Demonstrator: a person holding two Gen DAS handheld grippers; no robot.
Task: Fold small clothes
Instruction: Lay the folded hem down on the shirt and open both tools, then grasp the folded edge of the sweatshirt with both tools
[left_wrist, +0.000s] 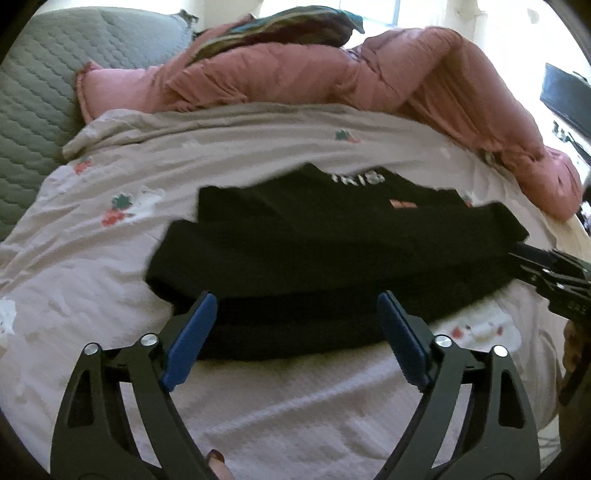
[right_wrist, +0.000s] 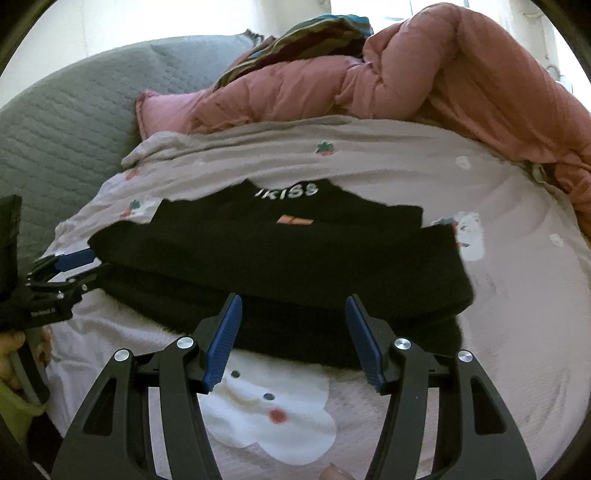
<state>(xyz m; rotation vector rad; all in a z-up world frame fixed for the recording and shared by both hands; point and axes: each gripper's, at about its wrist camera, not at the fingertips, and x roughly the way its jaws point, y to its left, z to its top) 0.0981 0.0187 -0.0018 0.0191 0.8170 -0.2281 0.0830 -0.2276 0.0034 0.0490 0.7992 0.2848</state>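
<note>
Pale pink bedsheet (right_wrist: 517, 295) with a cartoon print covers the bed. Left claw (left_wrist: 297, 325) stands wide open, blue pads apart at the near edge of the folded black garment (left_wrist: 332, 258), nothing gripped. Right claw (right_wrist: 293, 328) is likewise open and empty at that same edge. Garment lies mid-bed, white lettering at its far end. Behind: pink quilted comforter (right_wrist: 461, 74), grey quilted cover (left_wrist: 33, 103).

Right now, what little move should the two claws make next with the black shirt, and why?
Probably smooth the fold flat, or turn to a side fold. The black shirt already lies doubled on the bedsheet, near half laid over the far half. The left claw and the right claw stand open at its near edge, holding nothing.
</note>
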